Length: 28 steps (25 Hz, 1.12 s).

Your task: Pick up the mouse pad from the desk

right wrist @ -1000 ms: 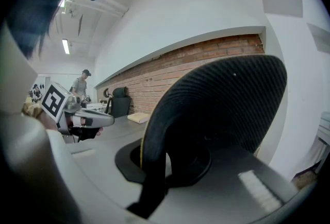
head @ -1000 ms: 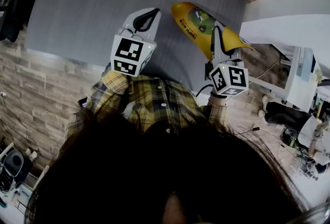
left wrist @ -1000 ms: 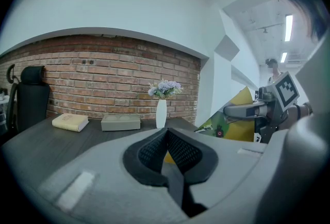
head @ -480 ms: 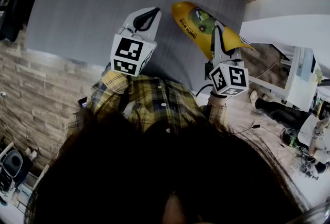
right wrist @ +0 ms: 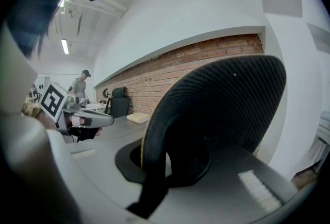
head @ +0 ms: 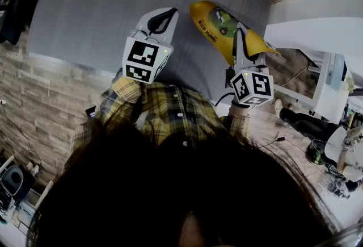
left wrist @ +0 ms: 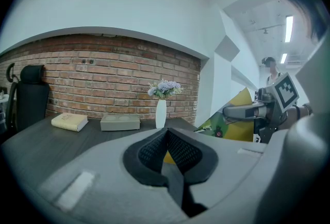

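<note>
The right hand-held gripper [head: 241, 36] pinches the yellow mouse pad [head: 218, 24], holding it tilted over the gray bench [head: 85, 7]. The left hand-held gripper [head: 161, 17] is closed on nothing (just beside the pad).

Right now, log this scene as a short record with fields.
pad: yellow top, black underside, bent, held tilted; whether it touches the desk is unclear
right gripper: shut on the pad's edge
left gripper: shut, nothing held, over the desk
far end of desk: book, box, vase with flowers
</note>
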### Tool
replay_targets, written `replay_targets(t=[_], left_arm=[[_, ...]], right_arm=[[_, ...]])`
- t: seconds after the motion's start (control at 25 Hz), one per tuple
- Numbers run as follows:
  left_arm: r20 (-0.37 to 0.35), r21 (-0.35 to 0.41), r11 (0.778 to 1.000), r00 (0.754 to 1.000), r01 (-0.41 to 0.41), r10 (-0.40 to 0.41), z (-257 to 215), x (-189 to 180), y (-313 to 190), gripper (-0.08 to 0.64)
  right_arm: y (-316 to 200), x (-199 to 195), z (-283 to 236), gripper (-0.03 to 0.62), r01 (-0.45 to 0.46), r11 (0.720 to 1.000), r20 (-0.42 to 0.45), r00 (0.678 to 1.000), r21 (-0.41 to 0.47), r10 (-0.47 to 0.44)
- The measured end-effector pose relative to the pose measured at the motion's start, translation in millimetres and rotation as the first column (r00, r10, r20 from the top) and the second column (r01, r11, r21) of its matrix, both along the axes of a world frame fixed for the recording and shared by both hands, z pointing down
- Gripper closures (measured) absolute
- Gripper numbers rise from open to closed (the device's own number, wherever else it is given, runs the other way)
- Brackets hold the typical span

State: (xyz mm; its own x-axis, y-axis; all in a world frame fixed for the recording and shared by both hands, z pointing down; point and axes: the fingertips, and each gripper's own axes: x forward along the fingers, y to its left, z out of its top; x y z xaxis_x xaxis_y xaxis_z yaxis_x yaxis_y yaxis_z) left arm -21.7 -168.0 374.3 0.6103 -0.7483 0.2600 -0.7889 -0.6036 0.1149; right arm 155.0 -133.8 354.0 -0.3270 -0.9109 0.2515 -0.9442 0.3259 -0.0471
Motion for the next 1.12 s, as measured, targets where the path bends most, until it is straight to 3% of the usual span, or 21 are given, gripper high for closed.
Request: replay_targets(t=[1.12], left_arm=[[0.023,0.021,1.000,1.000,0.015,-0.016,-0.3,-4.9,-2.6,0.561]], right_arm=[[1.7,2.3,2.9,0.578,-0.005,1.000,-0.001,1.000,-0.014,0.005]])
